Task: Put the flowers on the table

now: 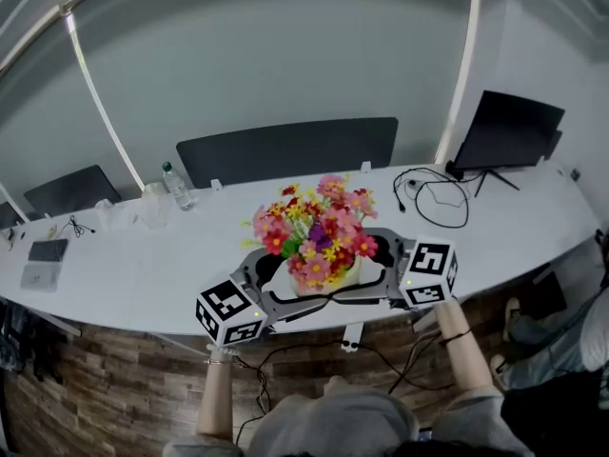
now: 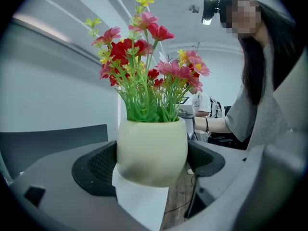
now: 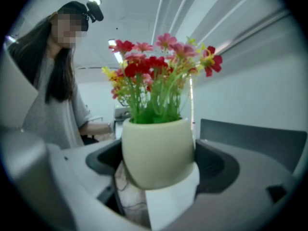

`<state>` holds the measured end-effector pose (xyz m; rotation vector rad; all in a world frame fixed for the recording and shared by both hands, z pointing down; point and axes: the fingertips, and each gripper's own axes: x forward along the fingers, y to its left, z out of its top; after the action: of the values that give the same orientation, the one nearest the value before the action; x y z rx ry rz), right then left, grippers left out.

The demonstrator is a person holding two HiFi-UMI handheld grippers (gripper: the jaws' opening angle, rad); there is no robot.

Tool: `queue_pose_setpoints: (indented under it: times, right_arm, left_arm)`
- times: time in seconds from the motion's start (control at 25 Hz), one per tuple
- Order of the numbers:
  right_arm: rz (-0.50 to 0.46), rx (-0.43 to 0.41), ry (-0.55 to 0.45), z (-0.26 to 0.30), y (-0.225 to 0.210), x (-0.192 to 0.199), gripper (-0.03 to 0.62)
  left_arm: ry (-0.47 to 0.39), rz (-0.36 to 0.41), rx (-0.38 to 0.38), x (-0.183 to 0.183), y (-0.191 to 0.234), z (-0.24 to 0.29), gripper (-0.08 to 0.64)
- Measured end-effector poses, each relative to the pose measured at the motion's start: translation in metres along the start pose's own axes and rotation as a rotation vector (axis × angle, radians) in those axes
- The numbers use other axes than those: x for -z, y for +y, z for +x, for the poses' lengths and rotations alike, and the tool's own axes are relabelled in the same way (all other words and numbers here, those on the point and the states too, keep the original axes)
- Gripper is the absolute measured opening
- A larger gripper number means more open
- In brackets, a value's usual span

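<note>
A cream pot [image 1: 331, 276] of red, pink and yellow flowers [image 1: 314, 228] is held over the front edge of the white table [image 1: 143, 265]. My left gripper [image 1: 276, 279] and right gripper [image 1: 381, 260] clasp it from opposite sides. In the left gripper view the pot [image 2: 151, 150] fills the space between the black pads [image 2: 96, 165], which press both its sides under the flowers [image 2: 144, 57]. The right gripper view shows the same pot [image 3: 158, 150] squeezed between that gripper's pads [image 3: 214, 165]. I cannot tell whether the pot's base touches the table.
A water bottle [image 1: 176, 187] and plastic cups [image 1: 152, 206] stand at the back left. A monitor [image 1: 504, 131] with loose cables [image 1: 433, 196] is at the back right. Dark chairs [image 1: 285, 149] line the far side. A tablet [image 1: 43, 260] lies far left.
</note>
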<state>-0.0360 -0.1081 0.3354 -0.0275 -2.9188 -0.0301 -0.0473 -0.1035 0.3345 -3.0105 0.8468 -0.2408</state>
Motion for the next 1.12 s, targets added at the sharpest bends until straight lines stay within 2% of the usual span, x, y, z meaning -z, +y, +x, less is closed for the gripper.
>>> queue_pose_setpoints:
  times: [0.56, 0.84, 1.12]
  right_arm:
    - [0.013, -0.052, 0.025, -0.007, -0.077, 0.007, 0.456]
    - [0.023, -0.079, 0.036, 0.005, -0.100, 0.011, 0.456]
    - [0.047, -0.067, 0.027, 0.022, -0.114, 0.018, 0.456]
  left_arm:
    - [0.015, -0.031, -0.044, 0.000, 0.062, 0.047, 0.449]
    - [0.016, -0.054, -0.069, 0.007, 0.086, 0.050, 0.449]
    - [0.019, -0.071, -0.053, 0.019, 0.106, 0.046, 0.449]
